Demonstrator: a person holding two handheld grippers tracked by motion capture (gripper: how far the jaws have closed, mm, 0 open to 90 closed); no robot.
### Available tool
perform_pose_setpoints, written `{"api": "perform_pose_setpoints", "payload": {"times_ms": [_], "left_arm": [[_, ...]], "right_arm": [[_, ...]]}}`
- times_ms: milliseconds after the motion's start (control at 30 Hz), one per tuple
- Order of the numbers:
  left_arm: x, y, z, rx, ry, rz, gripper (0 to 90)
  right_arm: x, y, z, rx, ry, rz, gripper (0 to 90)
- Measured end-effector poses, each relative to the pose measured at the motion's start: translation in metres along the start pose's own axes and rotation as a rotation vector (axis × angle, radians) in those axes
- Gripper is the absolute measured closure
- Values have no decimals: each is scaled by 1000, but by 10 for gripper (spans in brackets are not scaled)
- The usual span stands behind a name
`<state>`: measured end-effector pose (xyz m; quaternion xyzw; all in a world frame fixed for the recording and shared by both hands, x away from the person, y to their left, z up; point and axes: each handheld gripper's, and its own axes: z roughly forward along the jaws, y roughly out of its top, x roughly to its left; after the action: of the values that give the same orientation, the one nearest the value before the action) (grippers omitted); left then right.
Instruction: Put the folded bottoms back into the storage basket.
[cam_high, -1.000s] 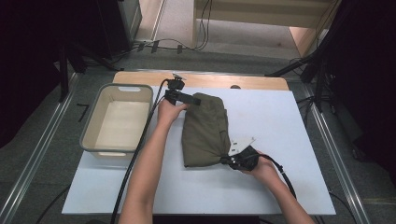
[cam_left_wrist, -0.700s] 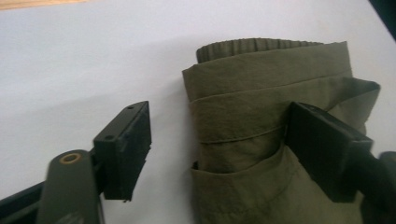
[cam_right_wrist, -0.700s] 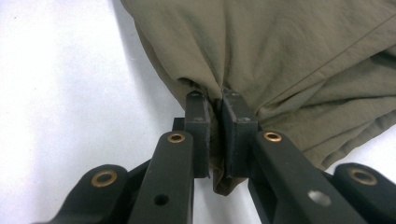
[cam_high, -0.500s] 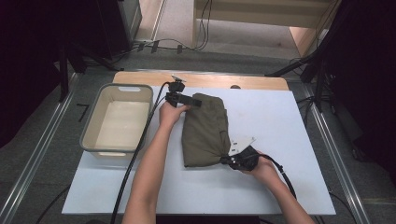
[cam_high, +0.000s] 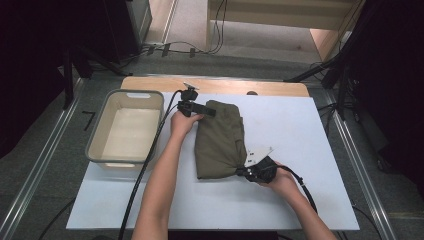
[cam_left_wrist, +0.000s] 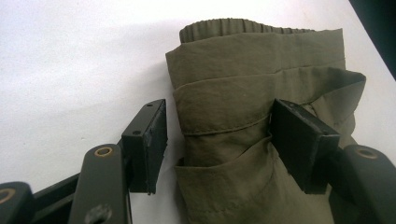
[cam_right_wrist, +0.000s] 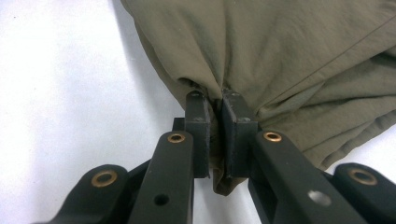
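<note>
Gripping the near right corner of the folded olive garment (cam_high: 220, 140), right gripper (cam_high: 241, 172) has its jaws pressed together on a bunched pinch of fabric; in the right gripper view the two pads (cam_right_wrist: 200, 122) sit almost touching with cloth squeezed between them, and the rest of the garment (cam_right_wrist: 289, 60) spreads up and to the right beyond the jaw tips, puckered into creases at the bite. White table (cam_right_wrist: 60, 93) lies bare left of the jaws

Left gripper (cam_high: 209, 110) sits at the far end of the garment, jaws spread wide and not clamped. In the left gripper view the garment (cam_left_wrist: 233, 140) lies between the two pads; the right pad (cam_left_wrist: 299, 140) is against the fabric edge, the left pad (cam_left_wrist: 152, 140) stands just beside it with a thin strip of table showing. Elastic waistband (cam_left_wrist: 238, 25) lies ahead of the jaw tips, folded layers stacked below it

Garment lies flat on the white table (cam_high: 300, 200), stretched between the two grippers. Beige plastic bin (cam_high: 100, 140) sits on the table out past the left gripper, apart from the garment. Cable (cam_high: 145, 170) trails back from the left gripper along the forearm
</note>
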<state>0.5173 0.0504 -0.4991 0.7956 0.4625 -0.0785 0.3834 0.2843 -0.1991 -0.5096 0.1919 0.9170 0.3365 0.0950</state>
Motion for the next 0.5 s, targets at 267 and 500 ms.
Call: {"api": "perform_pose_setpoints", "payload": {"times_ms": [267,500], "left_arm": [[-1,-1,1,6,-6,15,430],[-2,-2,3,6,-28,15,557]], "right_arm": [[0,0,0,0,0,0,803],[0,0,0,-2,1,1,803]]}}
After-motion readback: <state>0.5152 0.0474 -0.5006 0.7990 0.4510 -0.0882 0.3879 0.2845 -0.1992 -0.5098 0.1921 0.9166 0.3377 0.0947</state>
